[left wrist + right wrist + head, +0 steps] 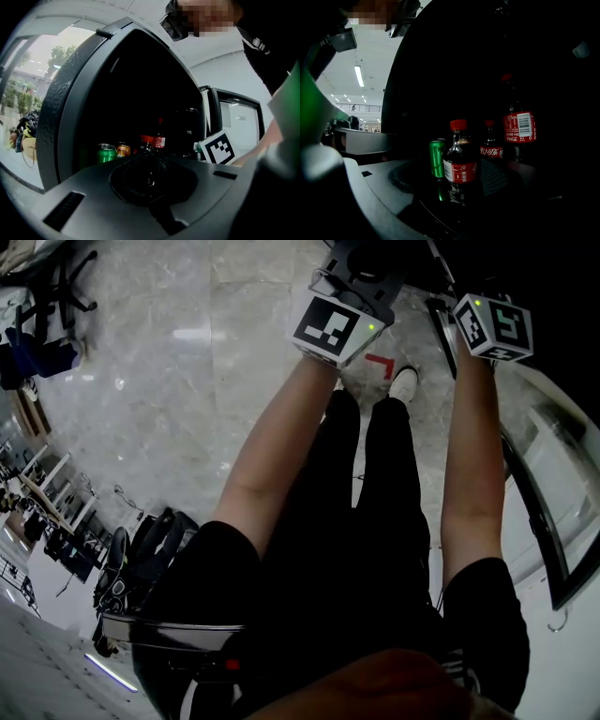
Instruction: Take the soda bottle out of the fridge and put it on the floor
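Observation:
In the right gripper view a small soda bottle (461, 164) with a red cap and red label stands upright in the dark fridge (497, 56), close in front of my right gripper (487, 322). Its jaws stand wide and do not press on the bottle. A green can (437, 157) stands just left of it, and two more cola bottles (518, 125) stand behind. In the left gripper view the fridge's contents are farther off: a red-labelled bottle (160, 139) and two cans (107, 153). My left gripper (342, 310) is held beside the right one, and its jaws cannot be made out.
The open fridge door (553, 493) hangs at the right in the head view. Marble floor (187, 381) spreads to the left, with a red mark (380, 362) by the person's shoe. Chairs and bags (141, 549) stand at the lower left.

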Action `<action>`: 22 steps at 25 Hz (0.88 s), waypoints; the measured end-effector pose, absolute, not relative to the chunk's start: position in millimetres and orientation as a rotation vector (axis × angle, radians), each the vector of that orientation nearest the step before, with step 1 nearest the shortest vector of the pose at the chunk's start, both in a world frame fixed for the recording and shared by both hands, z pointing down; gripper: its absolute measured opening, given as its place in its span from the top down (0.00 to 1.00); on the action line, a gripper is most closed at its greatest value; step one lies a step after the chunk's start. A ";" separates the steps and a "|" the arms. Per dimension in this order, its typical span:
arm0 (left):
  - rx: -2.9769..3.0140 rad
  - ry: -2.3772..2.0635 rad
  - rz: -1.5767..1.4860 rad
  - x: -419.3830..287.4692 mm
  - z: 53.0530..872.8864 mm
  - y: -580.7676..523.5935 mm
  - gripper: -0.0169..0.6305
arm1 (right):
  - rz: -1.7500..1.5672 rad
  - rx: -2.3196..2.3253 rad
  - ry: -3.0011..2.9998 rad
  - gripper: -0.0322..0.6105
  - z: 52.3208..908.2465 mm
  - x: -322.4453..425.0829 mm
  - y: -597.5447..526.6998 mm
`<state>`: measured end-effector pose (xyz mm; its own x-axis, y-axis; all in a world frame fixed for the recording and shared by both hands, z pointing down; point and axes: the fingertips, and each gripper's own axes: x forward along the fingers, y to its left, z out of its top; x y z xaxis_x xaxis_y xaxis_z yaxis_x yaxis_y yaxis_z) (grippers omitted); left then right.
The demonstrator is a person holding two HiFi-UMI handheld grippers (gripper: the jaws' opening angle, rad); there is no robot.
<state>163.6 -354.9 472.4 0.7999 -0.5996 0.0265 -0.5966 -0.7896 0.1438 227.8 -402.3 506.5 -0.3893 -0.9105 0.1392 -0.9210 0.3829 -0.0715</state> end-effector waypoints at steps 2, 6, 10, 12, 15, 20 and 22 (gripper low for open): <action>2.821 -0.956 -0.046 163.7 473.9 -359.0 0.98 | 0.181 1.696 -2.537 0.47 506.5 228.2 -408.2; 2.818 -0.944 -0.051 164.1 473.6 -360.3 0.98 | 0.149 1.689 -2.533 0.47 503.5 226.2 -422.4; 2.833 -0.938 -0.041 164.0 476.2 -357.6 0.98 | 0.133 1.679 -2.519 0.47 506.3 227.2 -429.0; 2.830 -0.940 -0.037 162.7 478.3 -355.3 0.98 | 0.129 1.686 -2.501 0.48 508.4 231.1 -429.2; 2.819 -0.950 -0.029 158.2 479.2 -353.5 0.98 | 0.134 1.680 -2.501 0.49 507.6 232.6 -429.5; 2.810 -0.976 -0.036 152.5 475.8 -350.7 0.98 | 0.139 1.682 -2.516 0.49 504.9 232.7 -420.5; 2.810 -0.986 -0.041 149.8 473.2 -348.8 0.98 | 0.120 1.674 -2.527 0.50 501.5 229.4 -413.9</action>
<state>149.8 -348.8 473.2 0.7819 -0.6227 0.0284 -0.6183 -0.7690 0.1626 229.4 -413.9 501.5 -0.3872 -0.9123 0.1333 -0.9208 0.3899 -0.0064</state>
